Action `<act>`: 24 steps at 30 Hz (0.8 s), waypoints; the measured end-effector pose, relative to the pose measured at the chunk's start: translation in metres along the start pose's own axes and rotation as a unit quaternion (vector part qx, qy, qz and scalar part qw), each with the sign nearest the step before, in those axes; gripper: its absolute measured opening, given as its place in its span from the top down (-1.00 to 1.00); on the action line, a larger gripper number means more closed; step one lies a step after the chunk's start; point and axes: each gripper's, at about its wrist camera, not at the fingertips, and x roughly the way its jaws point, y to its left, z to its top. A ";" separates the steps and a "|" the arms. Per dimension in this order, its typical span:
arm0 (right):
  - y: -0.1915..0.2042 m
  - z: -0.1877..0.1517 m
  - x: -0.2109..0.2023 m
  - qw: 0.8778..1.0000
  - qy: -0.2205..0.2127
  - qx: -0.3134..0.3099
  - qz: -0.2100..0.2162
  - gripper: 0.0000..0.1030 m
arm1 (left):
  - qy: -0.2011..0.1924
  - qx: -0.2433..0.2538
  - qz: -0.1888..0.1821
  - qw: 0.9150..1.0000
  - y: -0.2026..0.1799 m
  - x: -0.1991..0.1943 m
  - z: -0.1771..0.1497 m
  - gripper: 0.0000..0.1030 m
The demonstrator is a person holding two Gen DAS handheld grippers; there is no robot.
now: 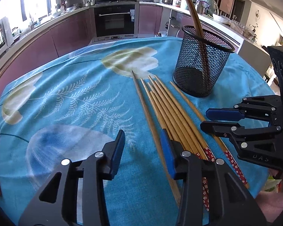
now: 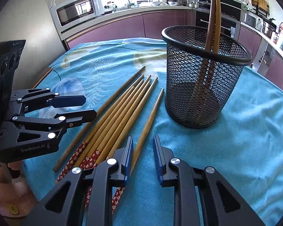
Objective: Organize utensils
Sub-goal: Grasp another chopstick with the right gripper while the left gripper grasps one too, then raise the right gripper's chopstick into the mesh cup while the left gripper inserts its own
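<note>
1. The left gripper (image 1: 142,143) is hovering with jaws partly apart and empty, just left of the chopsticks (image 1: 168,111).
2. The right gripper (image 2: 143,146) is hanging with a narrow gap, gripping nothing, over the bundle's near ends.
3. The chopsticks are lying mid-table on the blue tablecloth (image 1: 75,94).
4. The mesh holder (image 2: 203,75) is standing beside them towards the far right edge, holding two dark chopsticks (image 2: 213,18).
</note>
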 end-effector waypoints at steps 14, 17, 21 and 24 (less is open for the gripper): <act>-0.006 0.006 0.006 1.000 -0.006 0.016 0.003 0.80 | 0.017 -0.005 -0.005 1.000 -0.004 0.026 0.021 0.67; -0.009 0.005 0.006 1.000 -0.007 0.025 0.009 0.87 | 0.017 -0.016 -0.008 1.000 -0.004 0.028 0.022 0.78; -0.015 0.002 0.003 0.999 -0.009 0.037 0.018 0.89 | 0.016 -0.026 -0.006 1.000 -0.004 0.028 0.022 0.81; -0.019 -0.001 -0.002 0.999 -0.011 0.041 0.019 0.89 | 0.014 -0.033 -0.011 0.999 -0.004 0.026 0.020 0.83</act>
